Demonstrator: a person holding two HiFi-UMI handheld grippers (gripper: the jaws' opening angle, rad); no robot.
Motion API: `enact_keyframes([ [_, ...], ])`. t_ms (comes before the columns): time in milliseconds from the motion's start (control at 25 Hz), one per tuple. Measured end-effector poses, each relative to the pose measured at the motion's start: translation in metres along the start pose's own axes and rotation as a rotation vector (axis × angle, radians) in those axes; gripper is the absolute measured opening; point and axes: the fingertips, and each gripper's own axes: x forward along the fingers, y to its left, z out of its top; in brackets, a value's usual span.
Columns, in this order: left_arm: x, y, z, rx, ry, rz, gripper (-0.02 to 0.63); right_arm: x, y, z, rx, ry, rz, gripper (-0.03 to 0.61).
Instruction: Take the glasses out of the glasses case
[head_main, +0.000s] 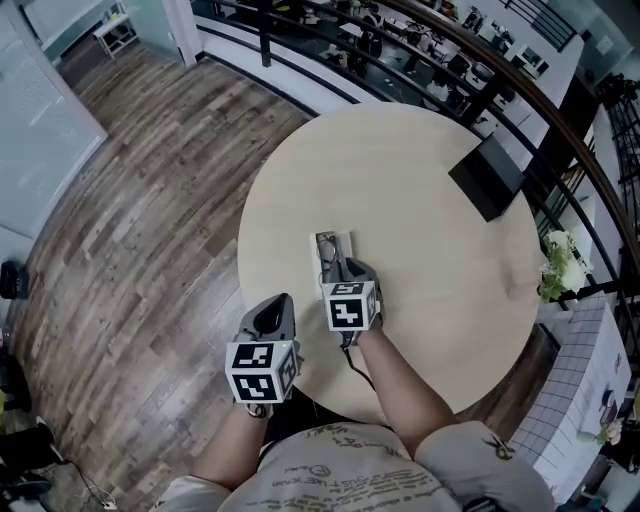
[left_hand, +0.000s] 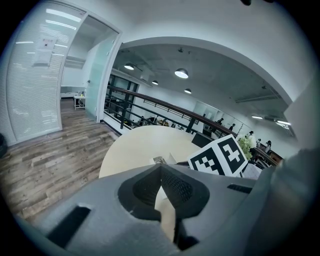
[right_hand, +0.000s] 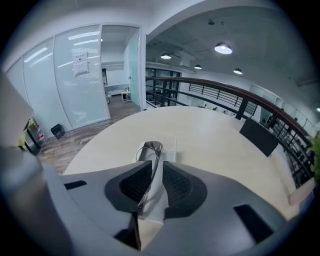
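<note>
At what looks like the grasping step, the right tongs (right_hand: 157, 167), narrowly parted, straddle the wire glasses (right_hand: 151, 148) lying in the open glasses case (right_hand: 171, 149) between the counter's (head_main: 420, 190) middle and near edge, while the left tongs (left_hand: 161, 169) hang pinched together and empty, so a gentle pinch and lift likely comes next.

The round table (head_main: 420, 180) is pale cream, and the floor (head_main: 150, 200) is streaked brown and grey wood plank. The glasses case (head_main: 343, 240) is white, and the glasses (right_hand: 154, 149) are thin silver wire. The left gripper (left_hand: 161, 169) and right gripper (right_hand: 156, 167) are matt grey with darker ribbed pads, each carrying a cube patterned in black-and-white squares. The box (head_main: 487, 175) is black, and the flowers (head_main: 562, 262) are white.
</note>
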Motion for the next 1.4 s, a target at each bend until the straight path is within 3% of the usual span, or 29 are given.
enact_keyframes([
  [200, 0.001, 0.001, 0.001, -0.006, 0.001, -0.005, 0.012, 0.002, 0.000, 0.006, -0.149, 0.008, -0.056, 0.110],
  [320, 0.001, 0.001, 0.001, -0.005, 0.001, -0.011, 0.012, 0.001, 0.009, 0.011, -0.191, -0.012, -0.040, 0.110],
  [640, 0.002, 0.001, -0.001, -0.006, 0.005, -0.016, 0.012, 0.011, 0.020, 0.001, -0.245, 0.060, -0.013, 0.110],
  [920, 0.002, 0.004, -0.003, -0.014, 0.011, -0.015, 0.012, 0.021, 0.010, -0.008, -0.359, 0.152, -0.091, 0.142],
  [1200, 0.000, 0.005, -0.005, -0.018, 0.008, -0.015, 0.012, 0.025, 0.002, -0.013, -0.361, 0.171, -0.153, 0.153],
  [1400, -0.002, 0.011, -0.006, -0.022, 0.008, -0.011, 0.012, 0.029, -0.008, -0.017, -0.423, 0.195, -0.239, 0.067],
])
